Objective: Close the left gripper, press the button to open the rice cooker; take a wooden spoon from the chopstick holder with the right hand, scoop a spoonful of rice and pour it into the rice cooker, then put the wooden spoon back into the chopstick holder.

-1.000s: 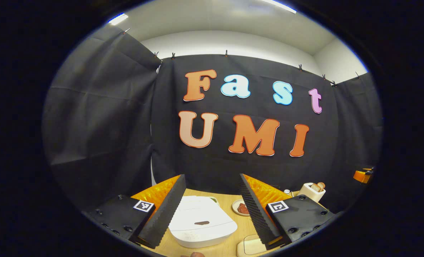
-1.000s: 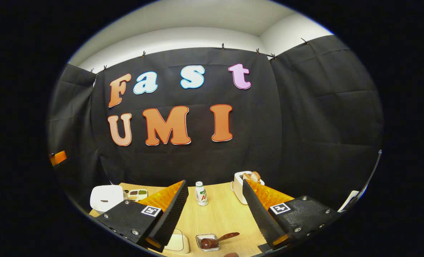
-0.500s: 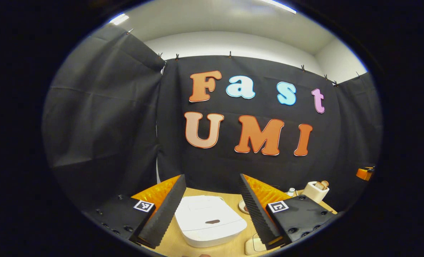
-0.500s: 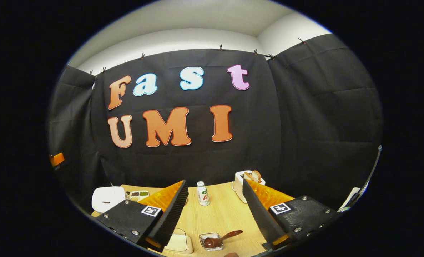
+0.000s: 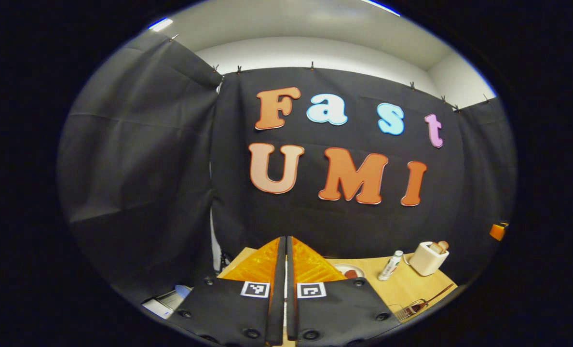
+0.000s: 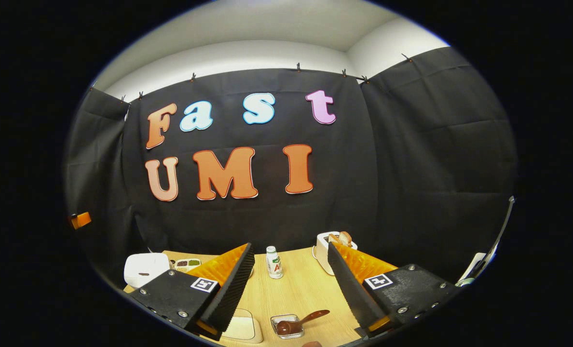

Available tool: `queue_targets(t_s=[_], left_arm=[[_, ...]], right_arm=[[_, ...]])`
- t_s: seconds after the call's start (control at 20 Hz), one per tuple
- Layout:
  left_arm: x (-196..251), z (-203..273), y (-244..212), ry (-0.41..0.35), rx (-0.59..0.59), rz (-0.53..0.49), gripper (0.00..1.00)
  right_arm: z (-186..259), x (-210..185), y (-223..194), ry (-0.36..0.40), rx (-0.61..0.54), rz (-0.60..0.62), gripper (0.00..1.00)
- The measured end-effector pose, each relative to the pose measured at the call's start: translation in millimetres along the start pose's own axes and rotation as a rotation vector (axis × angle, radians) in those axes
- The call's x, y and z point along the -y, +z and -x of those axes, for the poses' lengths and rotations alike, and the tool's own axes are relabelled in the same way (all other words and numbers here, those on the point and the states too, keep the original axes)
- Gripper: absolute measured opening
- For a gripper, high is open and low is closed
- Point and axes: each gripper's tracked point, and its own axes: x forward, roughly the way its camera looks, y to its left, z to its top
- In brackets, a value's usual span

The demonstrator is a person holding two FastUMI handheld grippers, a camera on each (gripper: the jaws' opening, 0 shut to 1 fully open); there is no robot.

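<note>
Left gripper (image 5: 285,270) is fully closed: the two fingers meet in a thin seam down the middle of the left gripper view, nothing between them. It hangs over the near left part of the desk (image 5: 407,284), not visibly touching anything. Right of it in that view: small plate (image 5: 348,271) with something dark on it, a white bottle (image 5: 391,265) lying tilted, a white toaster (image 5: 428,258) with bread in the slots at the far right, and a wire holder (image 5: 412,307) at the near right edge with a wooden spoon handle (image 5: 440,293) sticking out to the right.

Right gripper (image 6: 290,279) is wide open, fingers well apart, holding nothing. It hovers above the desk, pointing at the far wall.

In the right gripper view the rice cooker (image 6: 145,268) sits at the far left of the desk, white, lid down, with a dark button on the lid. Just right of it is a small tray (image 6: 186,263) with divided compartments. A white bottle stands upright between the fingers at the far side; the toaster is partly behind the right finger. Near edge: a small clear dish (image 6: 289,326) with the wooden spoon (image 6: 300,322) lying in it, bowl in the dish, handle angled up to the right. Left of that dish, a cream rectangular container (image 6: 242,327), partly hidden by the left finger; can't tell what it holds.
</note>
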Motion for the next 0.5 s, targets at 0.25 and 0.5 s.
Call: queue_targets(t_s=[0.25,0.5], left_arm=[[15,-9,-28,-0.081,-0.135,-0.002,0.05],[24,-30,-71,-0.141,-0.278,-0.006,0.05]], right_arm=[[0,6,-2,-0.007,0.003,-0.017,0.95],[6,15,-15,-0.018,-0.017,-0.038,1.00]])
